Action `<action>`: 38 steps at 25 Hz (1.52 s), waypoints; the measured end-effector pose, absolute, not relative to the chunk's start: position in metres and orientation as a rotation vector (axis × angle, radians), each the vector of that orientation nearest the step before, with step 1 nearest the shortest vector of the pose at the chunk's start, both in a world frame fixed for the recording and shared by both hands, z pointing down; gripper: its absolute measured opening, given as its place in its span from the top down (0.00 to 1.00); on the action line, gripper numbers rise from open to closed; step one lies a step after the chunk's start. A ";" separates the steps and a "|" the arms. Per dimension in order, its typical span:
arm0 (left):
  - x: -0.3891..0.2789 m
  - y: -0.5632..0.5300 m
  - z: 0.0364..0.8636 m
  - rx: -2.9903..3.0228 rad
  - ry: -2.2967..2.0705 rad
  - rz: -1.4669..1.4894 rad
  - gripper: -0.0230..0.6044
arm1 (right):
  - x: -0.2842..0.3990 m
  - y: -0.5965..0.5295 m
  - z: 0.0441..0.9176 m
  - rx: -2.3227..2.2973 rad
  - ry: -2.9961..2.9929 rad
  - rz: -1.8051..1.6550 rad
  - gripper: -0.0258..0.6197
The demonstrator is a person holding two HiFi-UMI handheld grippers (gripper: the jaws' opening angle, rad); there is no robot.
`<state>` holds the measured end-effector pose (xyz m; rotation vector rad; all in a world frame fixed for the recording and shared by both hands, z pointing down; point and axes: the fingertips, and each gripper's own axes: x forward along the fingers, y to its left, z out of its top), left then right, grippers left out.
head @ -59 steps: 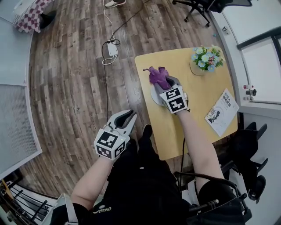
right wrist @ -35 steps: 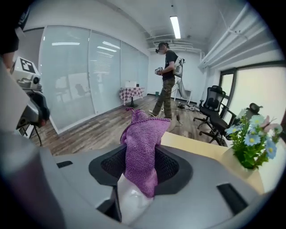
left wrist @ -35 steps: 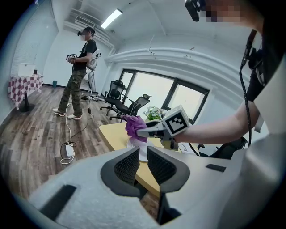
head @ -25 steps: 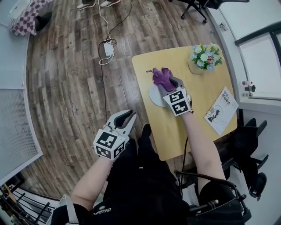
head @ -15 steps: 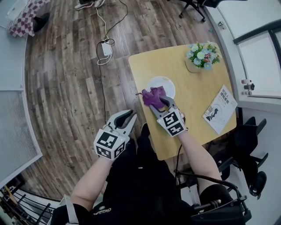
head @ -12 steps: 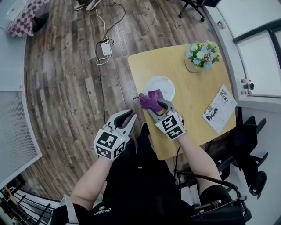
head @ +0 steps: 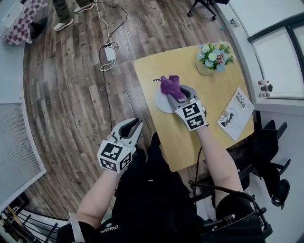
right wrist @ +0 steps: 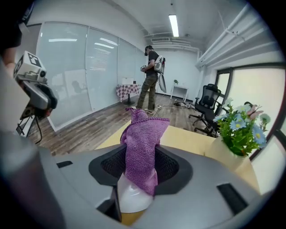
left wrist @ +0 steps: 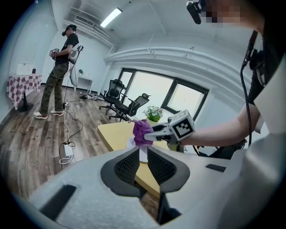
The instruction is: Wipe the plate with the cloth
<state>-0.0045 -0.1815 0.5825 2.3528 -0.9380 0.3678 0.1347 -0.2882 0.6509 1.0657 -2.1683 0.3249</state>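
A white plate (head: 159,103) lies near the left edge of the yellow wooden table (head: 190,142). My right gripper (head: 175,95) is over it, shut on a purple cloth (head: 169,85) that bunches up past the fingertips. In the right gripper view the cloth (right wrist: 142,134) hangs between the pads, with the plate (right wrist: 129,199) right below them and my right gripper (right wrist: 140,154) pressed down close. My left gripper (head: 135,124) hovers off the table over the floor, left of my lap. In the left gripper view my left gripper (left wrist: 143,151) is open by a narrow gap, holding nothing.
A pot of flowers (head: 213,57) stands at the table's far right corner and a booklet (head: 236,114) lies at its right edge. On the wooden floor are a power strip with cables (head: 109,53) and a standing person's legs (head: 64,12). Office chairs (left wrist: 117,96) stand further off.
Half a second ago the cloth was pulled to the plate's near-left rim, leaving the plate bare. The right gripper has swept it back across the plate. The left gripper has not moved.
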 end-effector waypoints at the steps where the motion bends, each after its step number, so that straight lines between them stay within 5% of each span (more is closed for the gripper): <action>1: -0.004 -0.181 0.583 2.353 -0.938 0.372 0.87 | 0.144 -0.299 0.652 1.093 -2.144 0.316 0.70; 26: 0.013 -0.182 0.588 2.370 -0.892 0.394 0.87 | 0.120 -0.201 0.674 0.927 -2.191 0.383 0.70; 38: 0.011 -0.176 0.586 2.361 -0.905 0.386 0.87 | 0.188 -0.309 0.662 1.169 -2.048 0.305 0.70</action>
